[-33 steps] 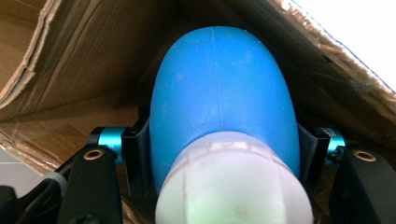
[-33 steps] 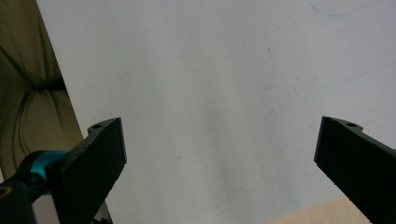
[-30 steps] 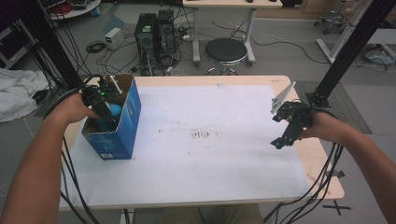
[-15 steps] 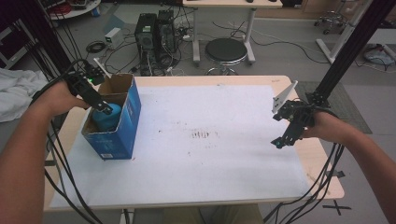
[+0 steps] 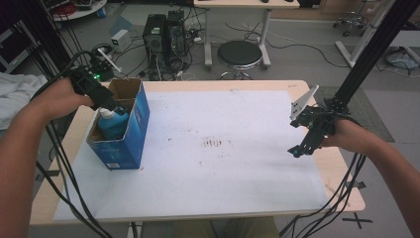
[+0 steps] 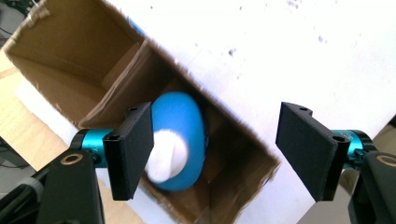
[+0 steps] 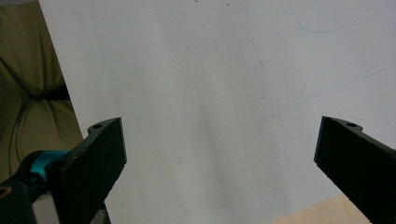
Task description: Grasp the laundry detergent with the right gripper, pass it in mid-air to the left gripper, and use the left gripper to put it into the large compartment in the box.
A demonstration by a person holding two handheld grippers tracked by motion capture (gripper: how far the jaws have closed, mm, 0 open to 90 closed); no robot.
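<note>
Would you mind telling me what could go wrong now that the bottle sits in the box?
The left tool hangs open just above the blue bottle, so a careless lift might clip its white cap or the cardboard divider. The box stands near the table's left edge; a snagged wall could tip or drag it, possibly off the table.

The blue bottle (image 5: pixel 113 124) sits deep in the cardboard box (image 5: pixel 130 144), its lower body hidden by the box walls. In the left gripper view the near jaw covers part of its white cap (image 6: pixel 168 154), blurred. The right gripper's (image 7: pixel 219 163) jaws run off the bottom edge.
</note>
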